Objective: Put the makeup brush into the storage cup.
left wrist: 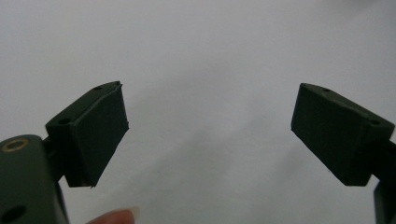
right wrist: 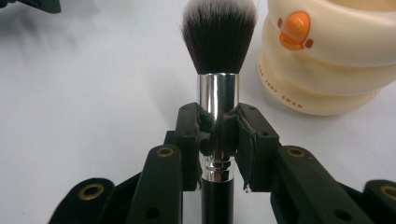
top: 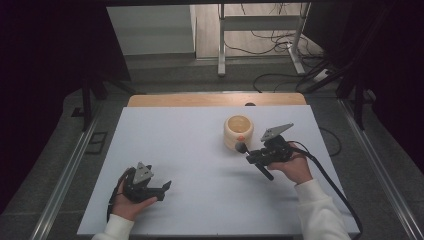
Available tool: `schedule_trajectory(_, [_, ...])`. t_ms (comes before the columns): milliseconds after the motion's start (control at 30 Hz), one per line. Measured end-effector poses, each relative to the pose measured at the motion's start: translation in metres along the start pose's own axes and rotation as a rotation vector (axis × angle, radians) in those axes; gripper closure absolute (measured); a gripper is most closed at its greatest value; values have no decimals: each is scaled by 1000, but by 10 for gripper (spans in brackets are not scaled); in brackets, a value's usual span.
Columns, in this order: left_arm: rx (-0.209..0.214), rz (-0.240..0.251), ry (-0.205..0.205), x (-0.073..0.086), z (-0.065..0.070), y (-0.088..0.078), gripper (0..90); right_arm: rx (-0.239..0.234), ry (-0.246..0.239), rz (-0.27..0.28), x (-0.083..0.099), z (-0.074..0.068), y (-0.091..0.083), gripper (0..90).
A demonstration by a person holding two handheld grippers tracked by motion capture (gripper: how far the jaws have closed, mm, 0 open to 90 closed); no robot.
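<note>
A makeup brush point(right wrist: 218, 42) with dark, white-tipped bristles, a silver ferrule and a black handle is clamped in my right gripper point(right wrist: 218, 128), whose pads press on the ferrule from both sides. In the high view that gripper point(top: 256, 157) hovers at the right of the table, and the brush point(top: 242, 148) has its head close beside a cream ribbed pot point(top: 237, 131). The pot point(right wrist: 327, 60) bears an orange duck mark and stands upright, just right of the bristles. My left gripper point(top: 162, 189) rests low at the front left. Its jaws point(left wrist: 210, 130) stand wide open over bare white surface.
The white table top point(top: 190, 150) has a wooden strip point(top: 215, 100) along its far edge. Beyond it are a desk frame point(top: 222, 45) and loose cables point(top: 280, 45) on the floor. Metal rails run along both sides of the table.
</note>
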State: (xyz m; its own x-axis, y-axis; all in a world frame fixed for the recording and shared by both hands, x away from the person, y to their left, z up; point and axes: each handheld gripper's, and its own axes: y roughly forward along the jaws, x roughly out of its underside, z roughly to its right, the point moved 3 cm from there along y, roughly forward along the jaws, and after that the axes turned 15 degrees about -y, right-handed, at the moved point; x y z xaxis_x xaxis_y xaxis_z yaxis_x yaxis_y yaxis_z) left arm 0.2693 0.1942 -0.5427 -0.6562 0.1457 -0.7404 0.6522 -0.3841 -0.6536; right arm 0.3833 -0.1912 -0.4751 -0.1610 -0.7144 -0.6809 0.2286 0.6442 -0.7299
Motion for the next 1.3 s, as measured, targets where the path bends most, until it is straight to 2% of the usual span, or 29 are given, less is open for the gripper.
schedule_trajectory(400, [-7, 2, -3, -2, -3, 4, 117, 9, -4, 20, -2, 0, -4, 719])
schedule_trajectory(733, [-16, 1, -5, -3, -5, 6, 117, 25, 0, 57, -4, 1, -11, 719])
schedule_trajectory(833, [-15, 2, -3, -3, -5, 7, 118, 24, 2, 78, -6, 1, -13, 719])
schedule_trajectory(1300, [-17, 0, -3, -2, -5, 6, 117, 81, 65, 182, -12, 4, -23, 719])
